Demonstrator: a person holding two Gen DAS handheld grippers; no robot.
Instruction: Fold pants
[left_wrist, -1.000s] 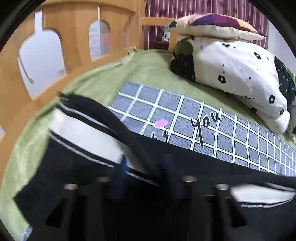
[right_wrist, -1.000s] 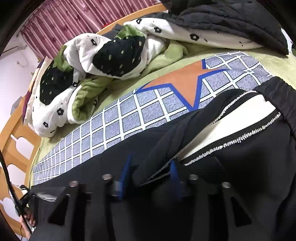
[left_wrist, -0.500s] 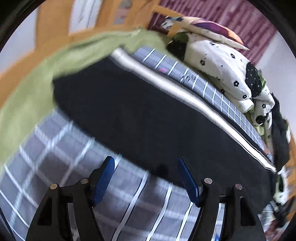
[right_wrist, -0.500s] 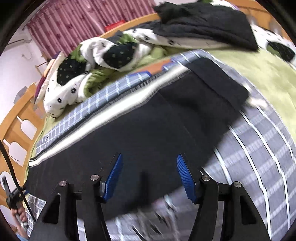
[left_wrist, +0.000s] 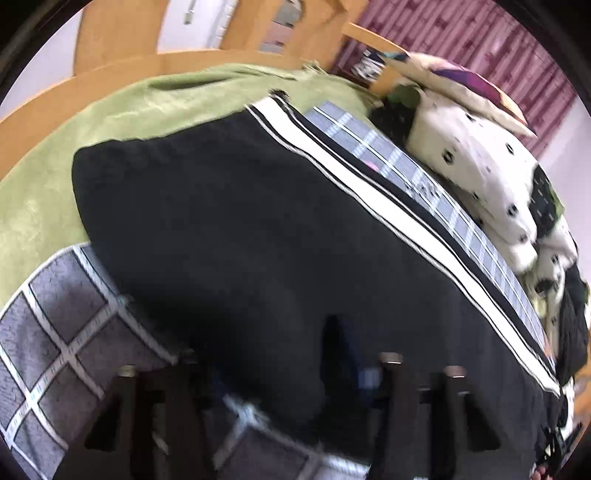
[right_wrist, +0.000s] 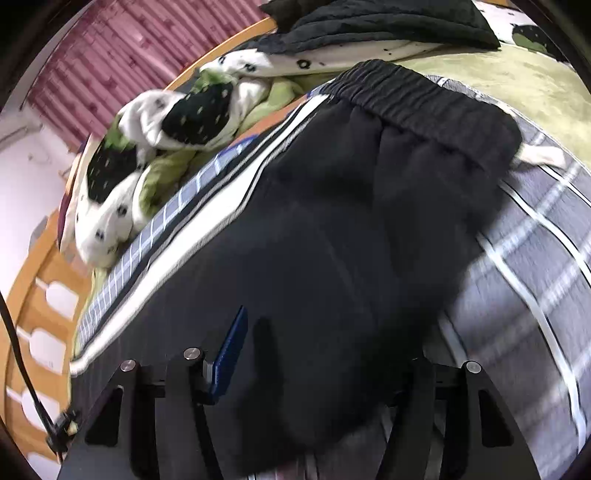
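Observation:
Black pants with a white side stripe lie flat along the bed, folded lengthwise. Their cuff end is in the left wrist view; the elastic waistband is in the right wrist view. My left gripper is low over the near edge of the pants, jaws spread wide, and the cloth bulges between them. My right gripper is also open over the near edge of the pants, with one blue pad showing and the other hidden by cloth.
A grey checked blanket covers a green sheet. White spotted bedding and a pillow lie along the far side. A wooden bed rail runs at the left. Dark clothes are piled beyond the waistband.
A second ago both grippers were shut on a fold of the pants. They let go, opened and pulled back, and now sit lower and closer over the near edge.

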